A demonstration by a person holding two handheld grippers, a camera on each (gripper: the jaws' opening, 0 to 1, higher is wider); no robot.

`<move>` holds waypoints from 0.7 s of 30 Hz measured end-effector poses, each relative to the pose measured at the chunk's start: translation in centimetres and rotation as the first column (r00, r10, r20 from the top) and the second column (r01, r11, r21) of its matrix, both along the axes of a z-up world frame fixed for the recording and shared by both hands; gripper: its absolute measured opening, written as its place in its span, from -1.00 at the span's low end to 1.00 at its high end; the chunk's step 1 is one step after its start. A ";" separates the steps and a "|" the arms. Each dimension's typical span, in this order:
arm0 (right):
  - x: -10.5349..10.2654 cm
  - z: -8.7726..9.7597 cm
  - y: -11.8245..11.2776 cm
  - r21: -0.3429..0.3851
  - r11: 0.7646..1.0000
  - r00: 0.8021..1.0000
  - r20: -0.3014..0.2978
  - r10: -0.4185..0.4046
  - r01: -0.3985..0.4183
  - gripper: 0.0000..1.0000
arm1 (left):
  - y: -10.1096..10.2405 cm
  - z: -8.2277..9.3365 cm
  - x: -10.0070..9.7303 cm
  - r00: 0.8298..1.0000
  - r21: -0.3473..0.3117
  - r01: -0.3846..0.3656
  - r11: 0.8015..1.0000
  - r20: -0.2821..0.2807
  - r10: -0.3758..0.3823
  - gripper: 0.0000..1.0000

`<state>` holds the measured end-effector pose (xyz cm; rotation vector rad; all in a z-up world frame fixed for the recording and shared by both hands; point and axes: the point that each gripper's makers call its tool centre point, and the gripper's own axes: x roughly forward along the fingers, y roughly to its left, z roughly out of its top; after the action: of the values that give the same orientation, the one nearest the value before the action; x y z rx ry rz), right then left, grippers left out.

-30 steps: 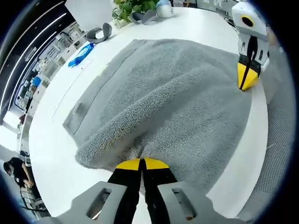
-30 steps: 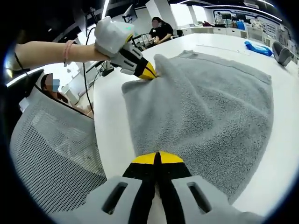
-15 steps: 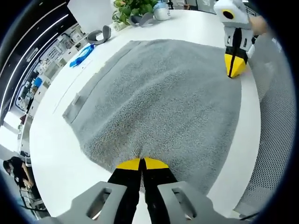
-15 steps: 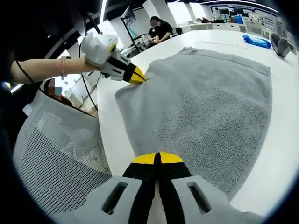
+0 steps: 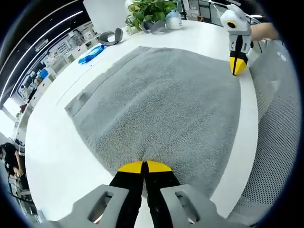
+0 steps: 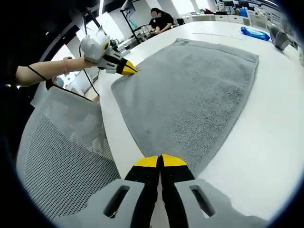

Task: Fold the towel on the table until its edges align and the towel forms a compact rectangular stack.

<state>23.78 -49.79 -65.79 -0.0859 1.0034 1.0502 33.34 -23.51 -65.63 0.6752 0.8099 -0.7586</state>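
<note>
In the left gripper view, the left gripper [image 5: 143, 166] has its yellow-tipped jaws pressed together on the near corner of the grey towel [image 5: 156, 102], which lies spread nearly flat across the white table [image 5: 52, 142]. The right gripper [image 5: 236, 66] comes in at the upper right, its tips at the towel's other near corner. Holding both corners of one edge looks like a way to keep the cloth taut and square for a fold toward the far hem. Past the towel sit a potted plant [image 5: 149, 9], a blue item [image 5: 91, 53] and some grey curved pieces too small to identify.

In the right gripper view, the right gripper [image 6: 160, 161] is clamped shut on its own corner of the towel [image 6: 190, 90], and the left gripper [image 6: 124, 68] pinches the opposite corner, held by a hand with a wristband. A mesh chair back [image 6: 61, 156] sits below the table edge [image 6: 266, 142]. The pinched fabric itself is hidden between the jaws, and the table's far side is cut off.
</note>
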 end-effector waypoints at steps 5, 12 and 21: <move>-0.4 0.0 -0.7 -0.029 0.999 0.998 0.050 0.038 -0.036 -1.00 | -1.0 0.2 -2.3 0.998 -0.038 0.045 0.998 -0.045 -0.047 -0.95; -0.9 0.1 -0.4 -0.192 0.940 0.900 0.285 0.330 -0.284 -1.00 | -1.9 1.4 -6.7 0.988 -0.060 0.152 0.987 -0.031 -0.154 -0.77; 0.0 3.1 -1.6 -0.181 0.929 0.834 0.410 0.369 -0.322 -1.00 | 0.7 1.5 -10.3 0.977 0.024 0.207 0.978 -0.046 -0.206 -0.72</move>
<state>23.80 -51.36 -62.66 -0.5884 0.6369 1.2365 23.07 -22.81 -64.17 0.7789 0.7985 -0.9541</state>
